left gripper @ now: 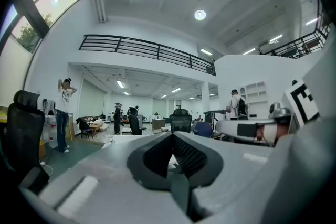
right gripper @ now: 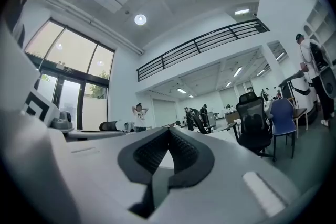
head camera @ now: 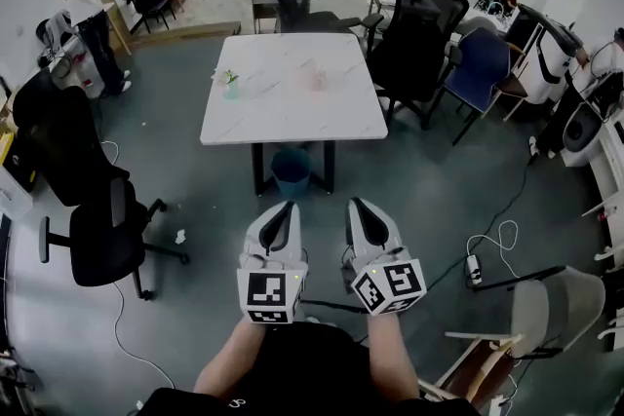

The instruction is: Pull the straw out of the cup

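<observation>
A white marble table (head camera: 292,112) stands a few steps ahead in the head view. On its left part is a small greenish cup (head camera: 230,89) with a thin straw-like piece sticking up from it. A pale pink see-through cup (head camera: 319,79) sits nearer the middle. Both grippers are held level at waist height, well short of the table. My left gripper (head camera: 286,207) (left gripper: 172,135) has its jaws together with nothing between them. My right gripper (head camera: 357,203) (right gripper: 169,128) is shut and empty too. The cups are too small to make out in either gripper view.
A blue bin (head camera: 291,172) stands under the table's near side. Black office chairs sit at the left (head camera: 102,229), behind the table (head camera: 292,0) and at its right (head camera: 419,34). A cable and power strip (head camera: 475,270) lie on the floor at right. A person (head camera: 83,5) stands back left.
</observation>
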